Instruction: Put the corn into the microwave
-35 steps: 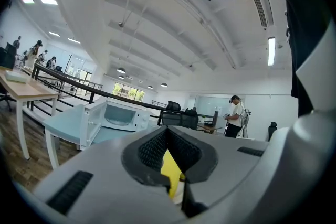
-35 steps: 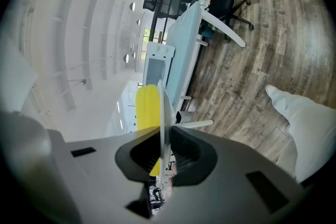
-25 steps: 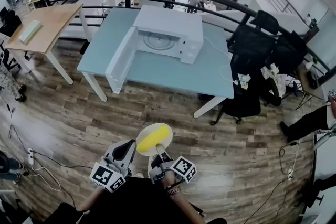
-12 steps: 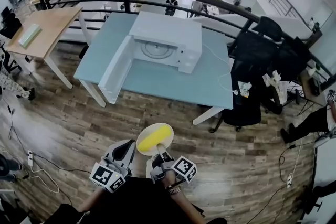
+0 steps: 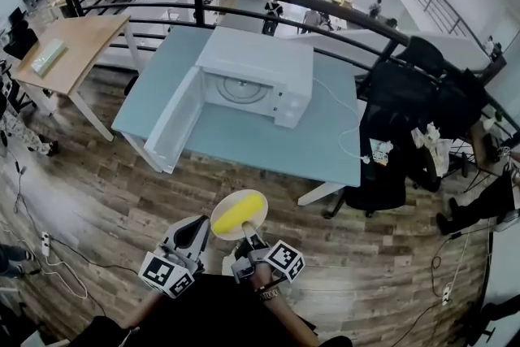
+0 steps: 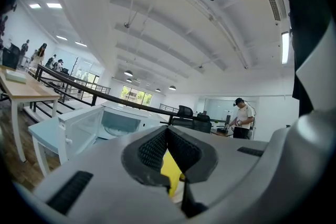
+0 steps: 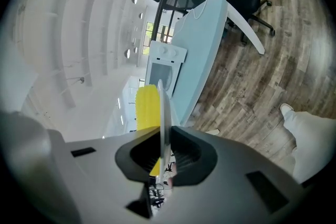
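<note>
The blue table (image 5: 325, 138) and open white microwave (image 5: 260, 65) sit closer than a second ago, the approach evidently under way, as the plate (image 5: 223, 225) bearing the corn cob (image 5: 238, 212) rides near, rim clamped in the right gripper (image 5: 246, 238), the left gripper (image 5: 197, 230) beside it, jaws together, empty.

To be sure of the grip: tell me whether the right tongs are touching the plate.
Touching. The right gripper view shows the right tongs closed on the plate, its thin edge pinched between both pads.
</note>
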Motion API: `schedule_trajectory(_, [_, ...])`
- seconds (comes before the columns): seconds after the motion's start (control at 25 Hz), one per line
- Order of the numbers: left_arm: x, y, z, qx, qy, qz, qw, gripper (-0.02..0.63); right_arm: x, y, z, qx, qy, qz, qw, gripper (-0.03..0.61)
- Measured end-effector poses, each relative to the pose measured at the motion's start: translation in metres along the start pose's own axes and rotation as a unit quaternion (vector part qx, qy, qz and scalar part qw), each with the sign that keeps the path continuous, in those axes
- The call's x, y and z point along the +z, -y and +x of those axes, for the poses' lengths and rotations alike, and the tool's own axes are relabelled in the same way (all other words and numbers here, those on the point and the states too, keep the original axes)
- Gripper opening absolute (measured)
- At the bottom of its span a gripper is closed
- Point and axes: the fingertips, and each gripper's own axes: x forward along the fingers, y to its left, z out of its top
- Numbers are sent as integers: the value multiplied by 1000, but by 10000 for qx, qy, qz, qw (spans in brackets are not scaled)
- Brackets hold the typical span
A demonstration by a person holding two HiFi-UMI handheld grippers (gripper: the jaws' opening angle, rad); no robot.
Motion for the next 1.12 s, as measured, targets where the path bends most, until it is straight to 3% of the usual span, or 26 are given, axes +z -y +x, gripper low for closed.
schedule_trajectory(0.52, [-3, 1, 45, 185, 95, 23, 9998, 3, 49, 6, 16, 4, -82, -6, 10000, 31])
schedule_trajectory(1.12, [-4, 4, 62, 281, 22, 19, 9996, 3, 61, 12, 19, -32, -115, 156, 9998, 32])
